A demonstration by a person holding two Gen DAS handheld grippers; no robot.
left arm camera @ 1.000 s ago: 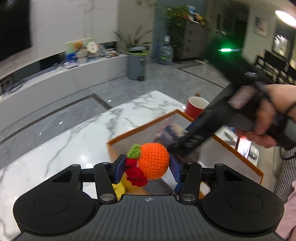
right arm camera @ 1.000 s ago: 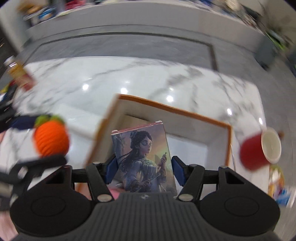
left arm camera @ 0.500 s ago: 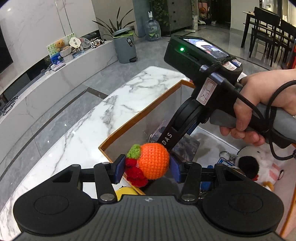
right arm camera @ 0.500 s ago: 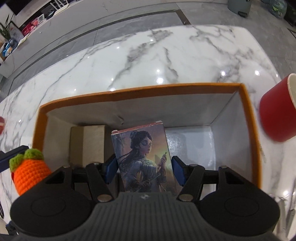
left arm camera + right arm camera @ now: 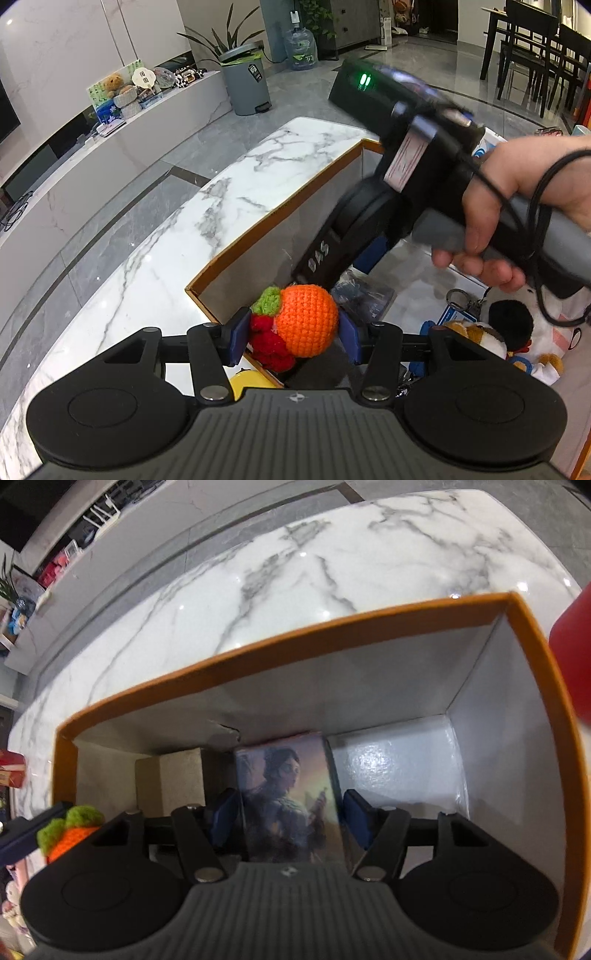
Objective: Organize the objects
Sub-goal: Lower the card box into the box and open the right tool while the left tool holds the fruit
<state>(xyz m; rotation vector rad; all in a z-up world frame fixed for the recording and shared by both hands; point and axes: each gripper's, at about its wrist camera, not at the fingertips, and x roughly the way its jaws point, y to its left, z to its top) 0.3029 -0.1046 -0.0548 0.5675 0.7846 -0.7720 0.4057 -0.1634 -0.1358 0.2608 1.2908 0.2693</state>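
A: Start with what is closest. The left gripper [image 5: 293,334] has its jaws about half open and pressed on the crochet orange [image 5: 306,320], with its red berries and green leaf. It hangs over the near corner of the orange-rimmed box [image 5: 275,212], which stands on the marble worktop [image 5: 155,258].

B: And the right gripper [image 5: 291,818]?

A: Its jaws are also about half open, and they clamp the picture card box [image 5: 290,801] by its two sides. This one is already low inside the box, close to the back wall, with a beige block [image 5: 170,782] just beside it on the left.

B: What can go wrong, in your opinion?

A: First, the two tools are very near each other. In the left view the right gripper crosses just behind the crochet orange. If both go down together, I think they may knock, and the soft toy could be pushed out of the pads.

B: The toy is round and soft, yes.

A: Also the card box stands upright. If it is released before it rests on the floor of the box, it could fall flat or lean on the beige block.

B: Anything farther?

A: The red cup [image 5: 572,657] is beside the far right corner, outside the rim. A wide swing of the right hand [image 5: 517,206] on the way out might tip it.
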